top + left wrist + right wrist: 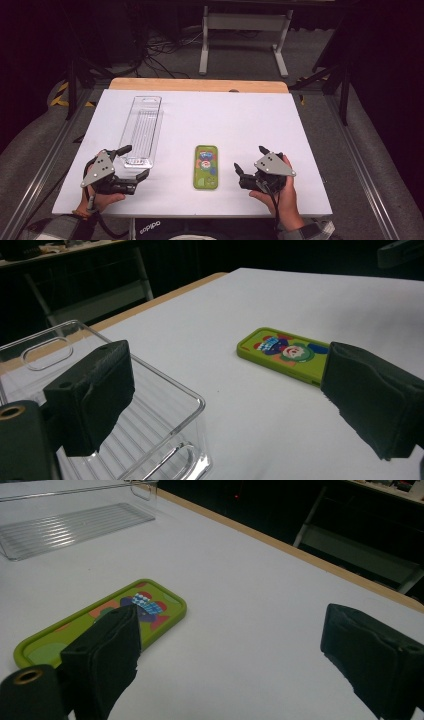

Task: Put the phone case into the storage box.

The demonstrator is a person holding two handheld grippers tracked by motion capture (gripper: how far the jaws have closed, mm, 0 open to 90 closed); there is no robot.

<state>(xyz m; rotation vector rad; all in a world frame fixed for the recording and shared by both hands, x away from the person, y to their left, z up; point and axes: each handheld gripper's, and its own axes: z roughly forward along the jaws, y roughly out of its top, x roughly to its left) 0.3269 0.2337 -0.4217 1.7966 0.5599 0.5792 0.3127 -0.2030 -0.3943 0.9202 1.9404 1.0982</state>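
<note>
A green phone case (206,166) with a colourful cartoon print lies flat on the white table top (240,120), near the front middle. A long clear plastic tray (142,129) lies to its left, running away from me. My left gripper (136,161) is open at the tray's near end, one jaw over the tray's corner (165,405), and the green case (283,354) lies beyond its jaws. My right gripper (249,159) is open just right of the case, nothing between its jaws. Its left jaw overlaps the case (90,625) in the right gripper view.
The clear tray (65,525) is empty. A wooden strip (200,85) edges the table's far side. Beyond it stand a white frame (245,30) and cables on the floor. Metal rails run along both sides of the table.
</note>
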